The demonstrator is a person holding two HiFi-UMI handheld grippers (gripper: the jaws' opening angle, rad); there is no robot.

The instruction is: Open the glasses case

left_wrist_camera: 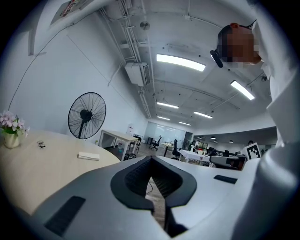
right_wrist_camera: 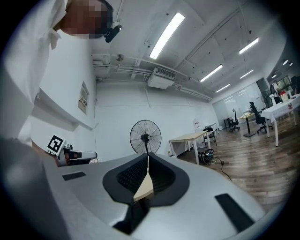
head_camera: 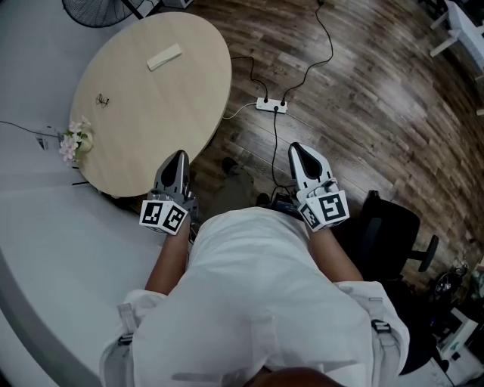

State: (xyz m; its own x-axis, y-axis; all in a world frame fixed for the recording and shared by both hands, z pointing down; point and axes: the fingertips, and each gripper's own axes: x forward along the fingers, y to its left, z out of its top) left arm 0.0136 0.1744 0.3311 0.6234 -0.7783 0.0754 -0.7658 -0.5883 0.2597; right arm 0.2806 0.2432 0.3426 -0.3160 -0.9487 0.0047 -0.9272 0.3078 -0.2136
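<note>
The glasses case is a pale, flat, oblong box lying closed on the far side of the round wooden table. In the left gripper view the glasses case lies well ahead on the tabletop. My left gripper hovers level at the table's near edge, far from the case, with its jaws together and nothing between them. My right gripper hangs over the wooden floor to the right of the table, its jaws also shut and holding nothing.
A pair of glasses and a small vase of flowers sit on the table's left side. A standing fan is behind the table. A power strip with cables lies on the floor, and an office chair stands at the right.
</note>
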